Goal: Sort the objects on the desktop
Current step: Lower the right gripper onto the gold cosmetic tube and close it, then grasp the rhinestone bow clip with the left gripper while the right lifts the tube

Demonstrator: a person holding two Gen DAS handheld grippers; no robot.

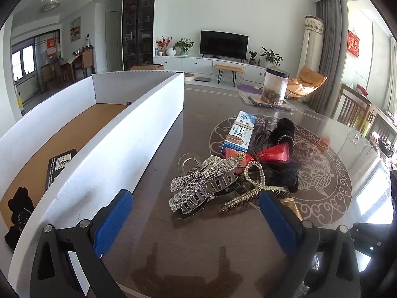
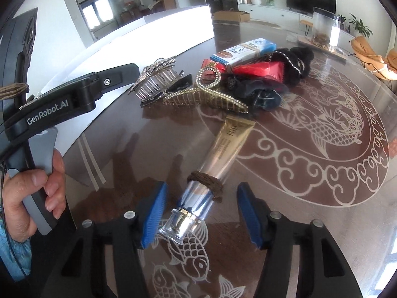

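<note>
Right gripper [image 2: 199, 214] jaws parted around gold tube [image 2: 224, 149], pads not touching it. Left gripper [image 1: 196, 213] open, empty, near rhinestone clip [image 1: 198, 183].

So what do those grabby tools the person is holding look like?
Each tool is black plastic with two blue ribbed pads on its fingers and small silver screws at the joints. The left tool, seen from the right wrist camera, has white "GenRobot.AI" lettering on its side and a grey and black handle. The hand gripping it shows a bit of light blue sleeve.
</note>
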